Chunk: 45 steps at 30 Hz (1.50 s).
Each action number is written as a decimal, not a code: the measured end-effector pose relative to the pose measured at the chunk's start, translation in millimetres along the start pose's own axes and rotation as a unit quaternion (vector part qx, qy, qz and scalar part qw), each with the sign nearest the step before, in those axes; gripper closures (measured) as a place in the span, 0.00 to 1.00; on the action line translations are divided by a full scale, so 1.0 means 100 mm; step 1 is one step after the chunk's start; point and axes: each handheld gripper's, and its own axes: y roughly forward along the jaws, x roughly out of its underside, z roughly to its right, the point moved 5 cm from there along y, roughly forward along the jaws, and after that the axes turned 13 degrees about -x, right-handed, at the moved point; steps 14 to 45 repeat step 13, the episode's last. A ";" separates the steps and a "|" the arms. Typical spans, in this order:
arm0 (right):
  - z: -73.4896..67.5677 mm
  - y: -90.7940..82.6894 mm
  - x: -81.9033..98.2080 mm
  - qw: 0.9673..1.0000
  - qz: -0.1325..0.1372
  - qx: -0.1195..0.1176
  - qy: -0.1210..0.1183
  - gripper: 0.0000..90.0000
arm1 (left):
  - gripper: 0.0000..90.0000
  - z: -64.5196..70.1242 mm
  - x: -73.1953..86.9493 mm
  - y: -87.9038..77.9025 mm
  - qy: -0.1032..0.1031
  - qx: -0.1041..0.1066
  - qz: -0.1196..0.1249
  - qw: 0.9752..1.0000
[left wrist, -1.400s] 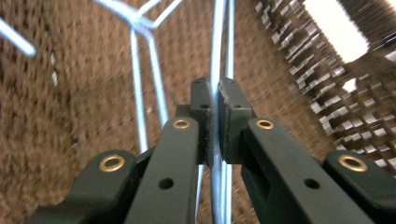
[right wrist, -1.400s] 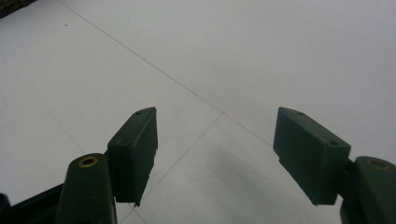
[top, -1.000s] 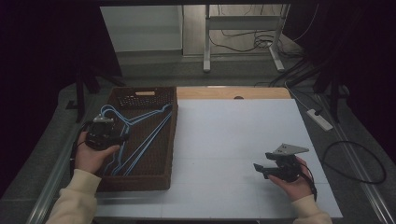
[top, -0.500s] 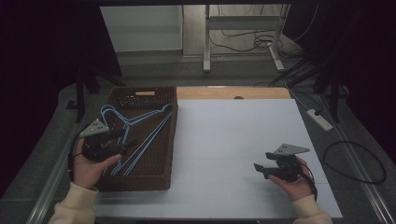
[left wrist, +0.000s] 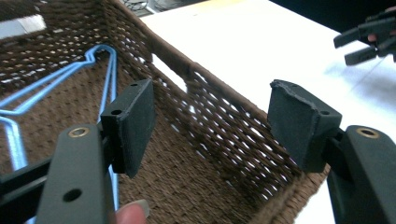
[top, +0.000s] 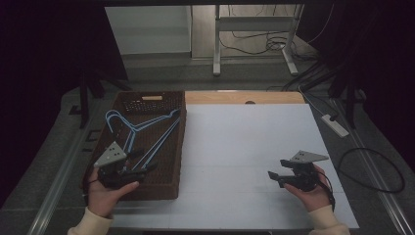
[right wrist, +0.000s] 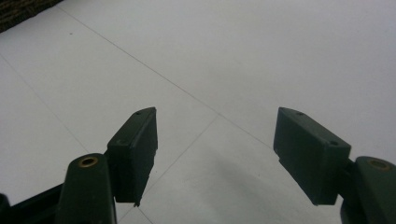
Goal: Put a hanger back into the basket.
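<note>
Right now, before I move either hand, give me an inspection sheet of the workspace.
Surface: white table top, bare apart from the basket.
Job's things: blue wire hangers lying in the brown woven basket at the table's left side.
Clutter: nothing seen.
Grippers: left gripper over the basket's near end, its jaws have just been opening, nothing between them; right gripper open over the bare table.
Cables: black cable looped on the floor at right; white power strip beside the table.
Surroundings: dark room, metal table legs behind.
</note>
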 end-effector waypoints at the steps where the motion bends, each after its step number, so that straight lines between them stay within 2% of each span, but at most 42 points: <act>1: 0.00 -0.01 0.00 1.000 0.003 0.000 0.000 0.35 | 0.36 0.02 0.02 0.01 0.001 0.002 -0.002 1.000; 13: -0.03 -0.07 -0.01 1.000 0.014 -0.005 -0.008 0.35 | 0.34 0.03 0.13 0.04 -0.007 0.001 -0.009 1.000; 45: -0.03 -0.07 -0.01 1.000 0.014 -0.005 -0.008 0.35 | 0.34 0.03 0.13 0.04 -0.007 0.001 -0.009 1.000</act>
